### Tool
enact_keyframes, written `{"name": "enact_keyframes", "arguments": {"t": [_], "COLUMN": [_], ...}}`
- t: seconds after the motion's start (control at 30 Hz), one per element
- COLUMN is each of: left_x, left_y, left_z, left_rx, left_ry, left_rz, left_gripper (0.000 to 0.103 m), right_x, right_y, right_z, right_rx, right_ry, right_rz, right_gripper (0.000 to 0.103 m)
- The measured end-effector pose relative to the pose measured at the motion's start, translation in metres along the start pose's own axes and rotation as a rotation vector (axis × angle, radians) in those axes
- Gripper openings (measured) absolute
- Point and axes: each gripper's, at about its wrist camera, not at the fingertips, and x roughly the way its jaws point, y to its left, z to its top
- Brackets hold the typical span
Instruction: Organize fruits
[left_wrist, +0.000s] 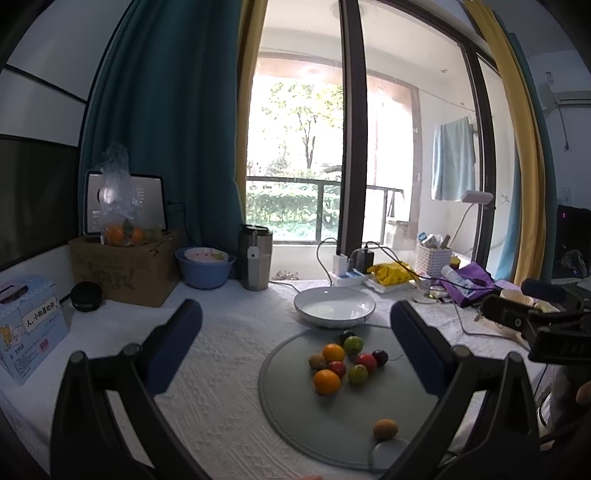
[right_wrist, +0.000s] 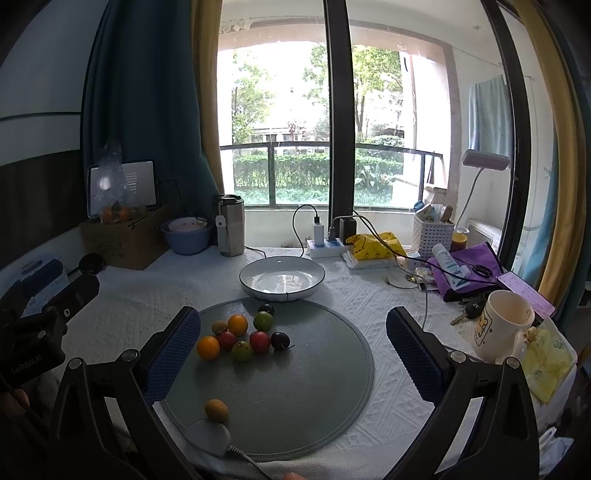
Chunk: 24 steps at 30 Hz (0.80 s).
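Both tools are wide open and hold nothing: the left tool (left_wrist: 295, 347) and the right tool (right_wrist: 293, 343) hang above the near edge of the worktop (right_wrist: 388, 295), pointing at the window. Straight ahead of them, on the round grey mat (right_wrist: 295, 387), sits the bunch of fruits (right_wrist: 243, 336), and one small brown fruit (right_wrist: 216, 410) lies alone by the mat's near edge. The white bowl (right_wrist: 282, 282) is empty and touches the mat's far edge; I think the right tool is a bit nearer the bunch.
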Motion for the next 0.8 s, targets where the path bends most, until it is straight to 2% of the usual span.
{"name": "enact_keyframes", "arguments": {"t": [0.8], "left_x": [-0.0026], "left_y": [-0.0031], "left_z": [-0.0013], "left_rx": [0.004], "left_ry": [-0.005], "left_rz": [0.000], "left_gripper": [0.103], "right_x": [-0.0031], "right_y": [0.0024], "right_z": [-0.0034], "right_rx": [0.003], "right_ry": [0.004], "right_rz": [0.004], "right_gripper": [0.103]}}
